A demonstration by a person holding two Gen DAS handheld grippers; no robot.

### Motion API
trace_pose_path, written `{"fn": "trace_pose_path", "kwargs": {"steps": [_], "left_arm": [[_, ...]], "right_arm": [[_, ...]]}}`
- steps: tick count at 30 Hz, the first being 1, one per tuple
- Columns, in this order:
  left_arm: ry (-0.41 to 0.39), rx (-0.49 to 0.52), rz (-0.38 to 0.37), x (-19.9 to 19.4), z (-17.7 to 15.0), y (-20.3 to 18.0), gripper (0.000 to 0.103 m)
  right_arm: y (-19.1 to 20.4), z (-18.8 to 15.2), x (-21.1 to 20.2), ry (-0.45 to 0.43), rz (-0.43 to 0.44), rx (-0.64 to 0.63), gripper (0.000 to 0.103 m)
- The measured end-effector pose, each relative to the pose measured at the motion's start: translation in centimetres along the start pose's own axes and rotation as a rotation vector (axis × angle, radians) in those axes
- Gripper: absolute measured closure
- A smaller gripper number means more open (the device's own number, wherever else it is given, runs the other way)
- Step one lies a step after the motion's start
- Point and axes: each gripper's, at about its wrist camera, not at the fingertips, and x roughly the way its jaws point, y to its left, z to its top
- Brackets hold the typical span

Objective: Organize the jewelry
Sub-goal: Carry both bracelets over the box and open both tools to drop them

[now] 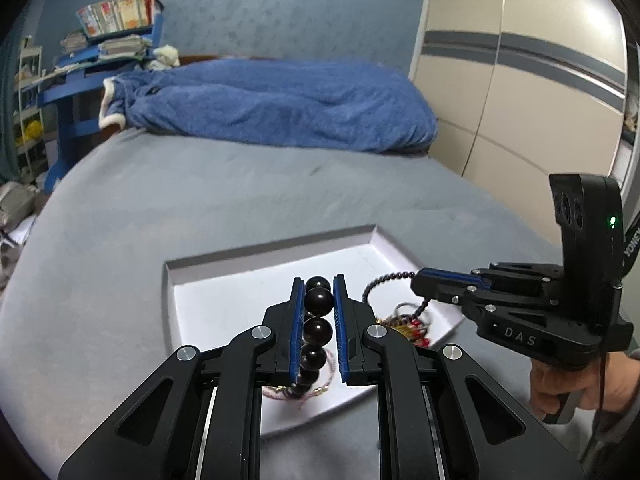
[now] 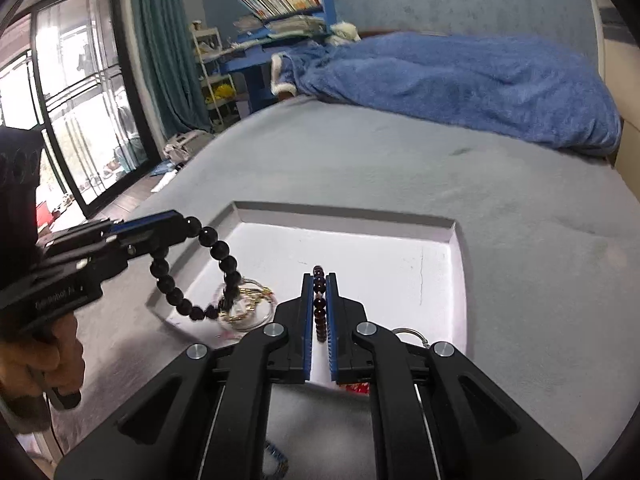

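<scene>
A shallow white tray (image 1: 224, 304) lies on the grey bed; it also shows in the right wrist view (image 2: 384, 256). My left gripper (image 1: 319, 286) is shut on a bracelet of large black beads (image 1: 318, 330), held above the tray's near left part; the bracelet hangs as a loop in the right wrist view (image 2: 218, 248). My right gripper (image 2: 319, 280) is shut on a bracelet of small dark red beads (image 2: 319, 304), seen as a thin loop in the left wrist view (image 1: 386, 280). A tangle of gold chain and rings (image 2: 248, 304) lies in the tray under the black beads.
A rumpled blue blanket (image 1: 280, 104) lies at the far end of the bed. A blue desk with stacked books (image 1: 116, 16) stands beyond the bed at left. A beige wardrobe (image 1: 520, 80) is at right. A glass door (image 2: 80, 92) is at far left.
</scene>
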Motion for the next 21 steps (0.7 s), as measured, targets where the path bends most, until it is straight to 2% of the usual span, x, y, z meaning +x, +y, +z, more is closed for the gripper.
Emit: {"fn": "trace_pose_path", "kwargs": {"steps": [7,15,16,18,19,20,21], "left_arm": [[0.082,0.023,0.05,3.5,-1.2,1.1,0.088],[0.153,0.044,0.107,5.0,-2.2,1.7,0.086],[0.156,0.051,0.124,5.0,-2.4,1.7,0.08],[0.154,0.051,0.126,4.8,-2.5,1.8,0.069],[0.15,0.048,0.128,4.5,-2.6,1.9,0.057],[0.144,0.048,0.133,4.2,-2.7,1.8,0.047],[0.138,0.047,0.136,4.0,-2.8,1.9,0.046]], "right_arm": [[-2.5,-1.4,2.5,0.065,-0.069,0.05,0.097],[-4.3,-2.2,2.6,0.072,-0.113,0.071,0.095],[-4.2,-2.3,2.5,0.069,-0.118,0.068,0.094],[-4.2,-2.3,2.1,0.061,-0.118,0.065,0.085],[-4.2,-2.3,1.8,0.05,-0.119,0.064,0.076],[-4.1,-2.4,1.3,0.035,-0.114,0.064,0.071],[-3.9,-2.6,0.9,0.023,-0.112,0.063,0.069]]}}
